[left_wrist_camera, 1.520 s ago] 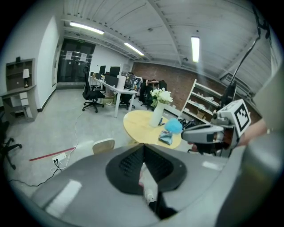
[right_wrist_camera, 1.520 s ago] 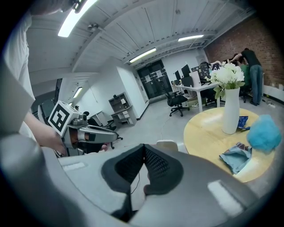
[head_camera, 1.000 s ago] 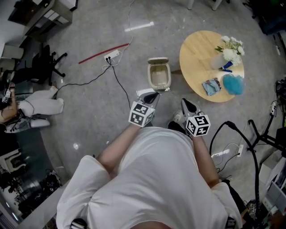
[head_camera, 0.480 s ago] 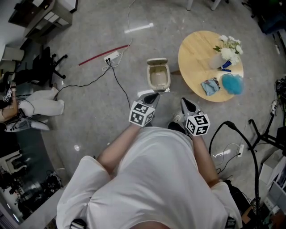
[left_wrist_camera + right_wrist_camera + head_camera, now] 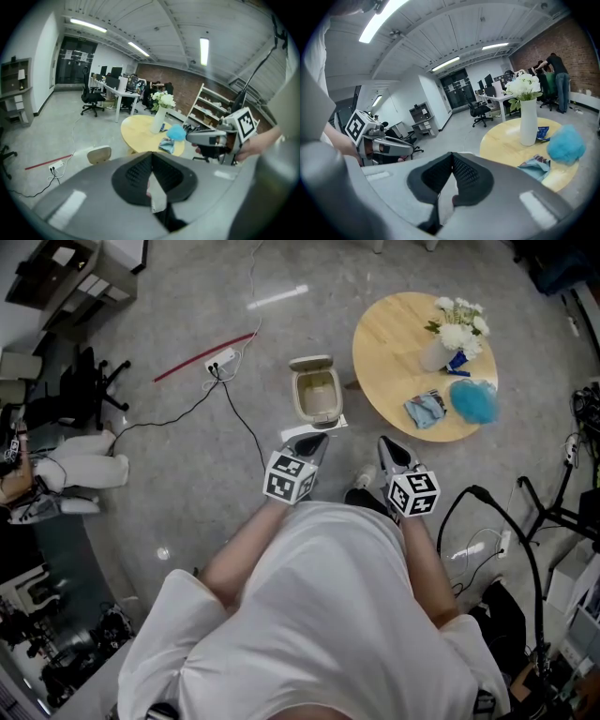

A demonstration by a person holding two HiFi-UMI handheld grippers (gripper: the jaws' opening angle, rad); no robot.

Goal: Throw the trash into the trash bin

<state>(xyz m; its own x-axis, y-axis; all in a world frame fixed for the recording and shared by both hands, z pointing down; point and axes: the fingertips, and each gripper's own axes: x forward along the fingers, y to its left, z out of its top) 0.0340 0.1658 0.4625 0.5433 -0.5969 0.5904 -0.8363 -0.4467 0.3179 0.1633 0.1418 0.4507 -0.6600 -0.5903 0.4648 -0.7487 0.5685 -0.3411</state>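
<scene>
Head view: the left gripper (image 5: 315,440) and right gripper (image 5: 386,447) are both closed and empty above the floor. The open trash bin (image 5: 316,396) stands at twelve o'clock from the left gripper. The crumpled wrapper (image 5: 426,410) lies on the round table (image 5: 394,343), at one o'clock from the right gripper.

Left gripper view: jaws together, wrapper well beyond them at one o'clock.

Right gripper view: jaws together, wrapper at three o'clock.

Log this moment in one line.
left gripper: shut | right gripper: shut | beige trash bin: open | crumpled blue wrapper: on round wooden table
</scene>
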